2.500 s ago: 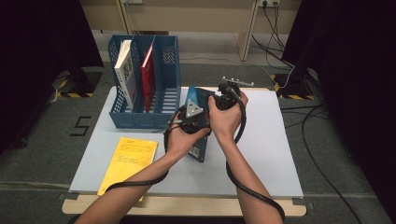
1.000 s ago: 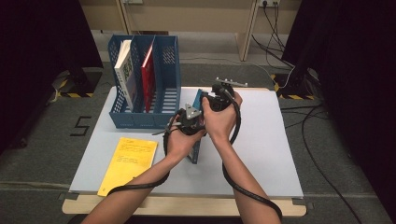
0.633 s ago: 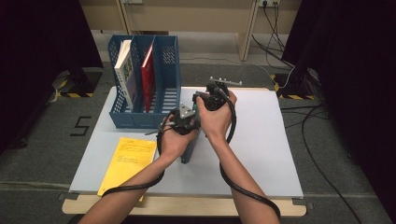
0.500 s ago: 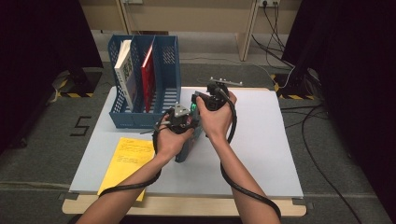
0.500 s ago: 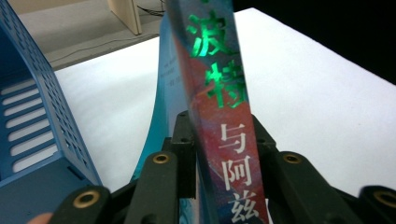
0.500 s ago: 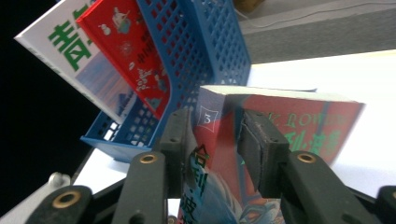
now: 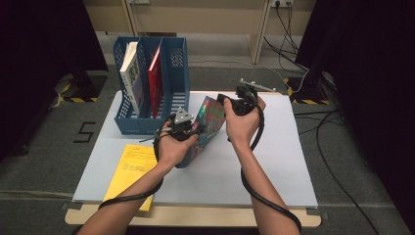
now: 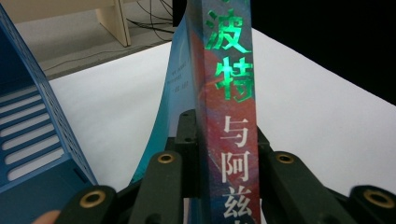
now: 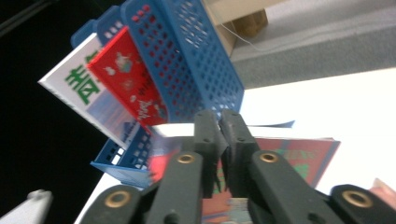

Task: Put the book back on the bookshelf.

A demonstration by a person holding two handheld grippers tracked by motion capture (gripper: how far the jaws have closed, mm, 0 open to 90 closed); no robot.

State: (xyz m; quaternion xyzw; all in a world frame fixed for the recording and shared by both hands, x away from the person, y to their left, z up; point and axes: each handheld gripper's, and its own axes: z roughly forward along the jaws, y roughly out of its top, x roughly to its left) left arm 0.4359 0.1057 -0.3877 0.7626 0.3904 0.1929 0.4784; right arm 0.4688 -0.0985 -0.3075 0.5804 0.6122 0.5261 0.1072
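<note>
The colourful book (image 7: 208, 128), standing near the blue file rack (image 7: 173, 73), is being clamped by the left gripper (image 8: 219, 158) and the right gripper (image 9: 219, 135), and should be kept upright while being steered toward the empty right slot.

It looked like a lab recording station: a white tabletop (image 7: 274, 161) stood on grey carpet, flanked by black curtains (image 7: 372, 73), with loose cables (image 7: 337, 161) and yellow-black hazard tape (image 7: 73, 99) on the floor.
</note>
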